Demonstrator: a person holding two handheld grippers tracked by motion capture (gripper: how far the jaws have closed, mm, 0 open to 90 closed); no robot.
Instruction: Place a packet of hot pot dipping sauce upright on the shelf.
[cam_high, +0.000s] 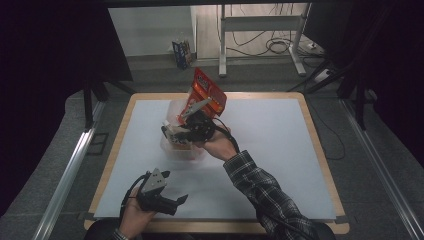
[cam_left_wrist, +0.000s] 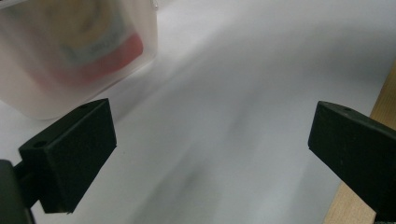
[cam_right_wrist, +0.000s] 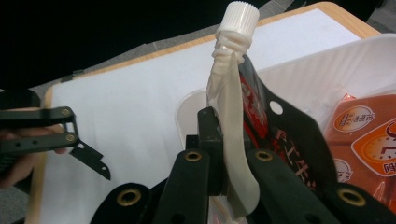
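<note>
— Right gripper view, centre frame: right gripper (cam_right_wrist: 223, 158) clamped on a spouted pouch (cam_right_wrist: 229, 107) just below its white cap (cam_right_wrist: 240, 17), hanging over the translucent tub (cam_right_wrist: 369, 53). Soft, light, floppy; best gripped at the stiff neck.

— Left gripper (cam_left_wrist: 210, 140) gaping, holding nothing. Pouch bottom hidden behind the jaws; tub contents blurred.

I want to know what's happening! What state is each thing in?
Red spouted pouch with white screw cap: capped, held upright.
Right tool: shut on the pouch.
Left tool: open, holding nothing.
Translucent plastic tub: lidless, orange packets inside.
</note>
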